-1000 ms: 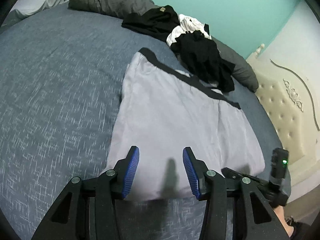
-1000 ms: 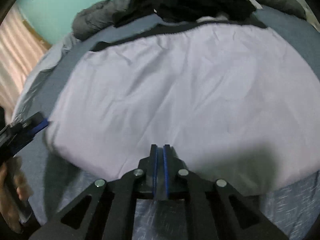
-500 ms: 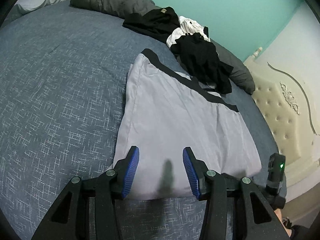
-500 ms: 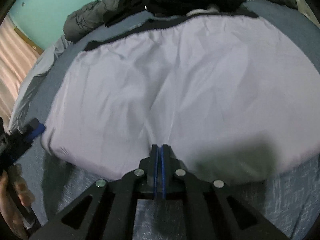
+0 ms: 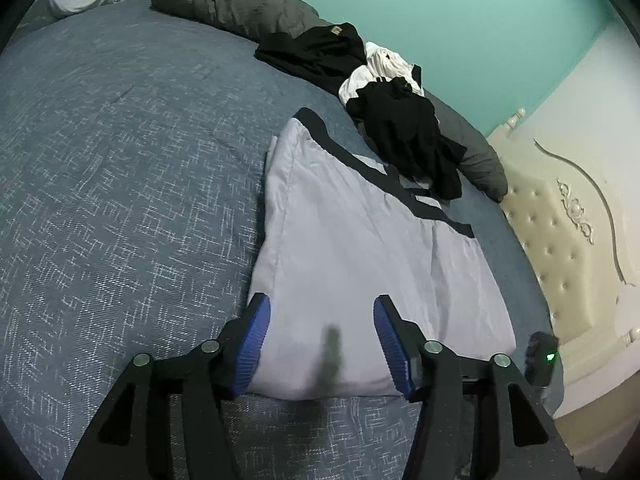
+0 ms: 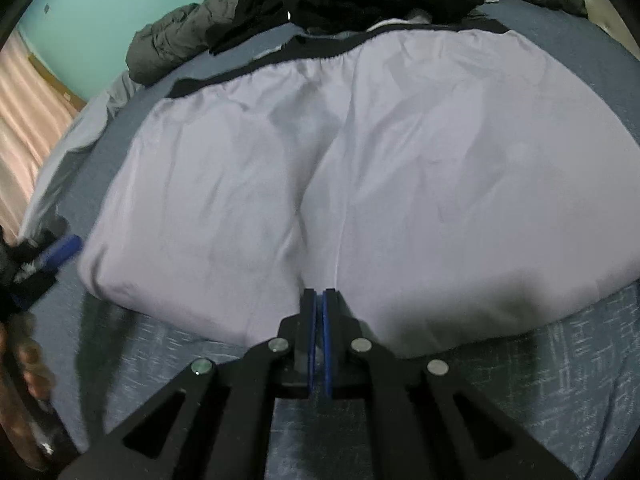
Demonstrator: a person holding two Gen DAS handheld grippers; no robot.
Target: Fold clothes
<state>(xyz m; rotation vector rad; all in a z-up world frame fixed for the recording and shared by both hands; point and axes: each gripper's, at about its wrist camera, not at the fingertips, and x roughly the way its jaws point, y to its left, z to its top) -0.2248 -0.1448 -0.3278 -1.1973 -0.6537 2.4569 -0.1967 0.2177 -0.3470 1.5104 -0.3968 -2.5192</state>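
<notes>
The lavender shorts [image 5: 360, 248] lie flat on the blue-grey bed [image 5: 120, 184], folded over on themselves, with the black waistband [image 5: 372, 168] at the far edge, next to a heap of black and white clothes [image 5: 384, 92]. Seen from the left wrist, the garment's long axis runs from the near fold, just ahead of the fingers, away and slightly to the right toward the cream headboard [image 5: 568, 216]; the waistband end points at the clothes heap and a grey rolled blanket [image 5: 232, 0] beyond it. From the right wrist view the shorts [image 6: 360, 168] spread broadly across the frame, waistband far, folded hem near.

The left gripper [image 5: 322, 344] hangs over the near left corner of the shorts with its blue fingers [image 5: 254, 344] set roughly half apart; they have just been opening wider. Lavender cloth shows in the gap beyond them, but the pads press on nothing.

The right gripper [image 6: 319, 320] has its fingers [image 6: 310, 340] drawn fully together, pads meeting, at the near edge of the shorts where a crease runs up the middle. The tips sit at the hem; whether any cloth is pinched between them cannot be made out. At the left border of that view a person's hand [image 6: 28, 360] holds the other tool.
</notes>
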